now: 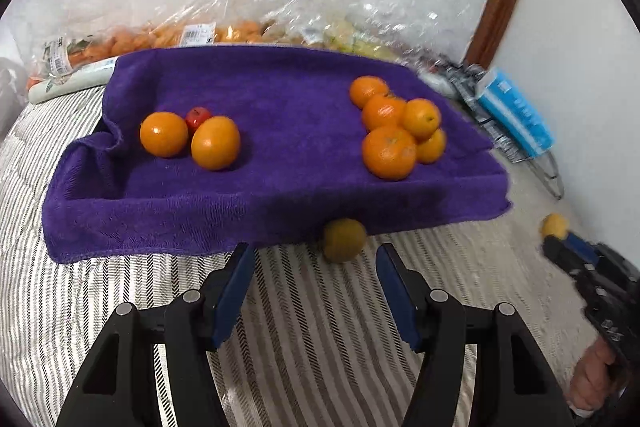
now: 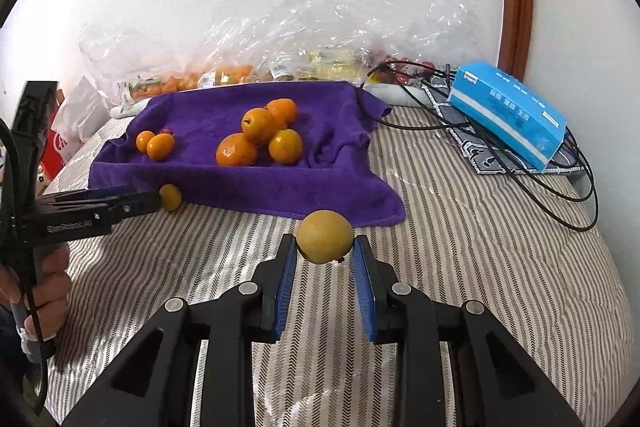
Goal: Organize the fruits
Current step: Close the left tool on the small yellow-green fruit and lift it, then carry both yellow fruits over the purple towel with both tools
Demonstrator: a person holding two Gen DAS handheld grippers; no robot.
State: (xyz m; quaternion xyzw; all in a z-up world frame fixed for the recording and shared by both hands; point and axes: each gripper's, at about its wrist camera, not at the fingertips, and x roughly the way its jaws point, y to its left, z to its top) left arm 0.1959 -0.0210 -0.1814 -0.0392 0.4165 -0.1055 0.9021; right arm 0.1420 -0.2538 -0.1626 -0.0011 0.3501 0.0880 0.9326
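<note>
Right wrist view: right claw (image 2: 325,247) is clamped on a yellowish fruit (image 2: 324,241), both blue pads pressing its sides, held above the striped bed cover (image 2: 460,247) just in front of the purple towel (image 2: 224,183). Left claw (image 1: 316,255) has its fingers apart, nothing between them, tips just short of a second yellowish fruit (image 1: 343,239) lying on the bed cover against the towel's front edge. On the towel: a cluster of five oranges (image 1: 400,125) toward the right side, and a small group of two oranges (image 1: 192,139) with a red fruit (image 1: 198,117) tucked behind them on the left; the two groups sit well apart. Clear plastic bags of produce (image 2: 248,67) are piled behind the towel by the wall. Blue tissue box (image 2: 508,111) lies right of the towel, on patterned cloth with black cables (image 2: 560,187) around it.
</note>
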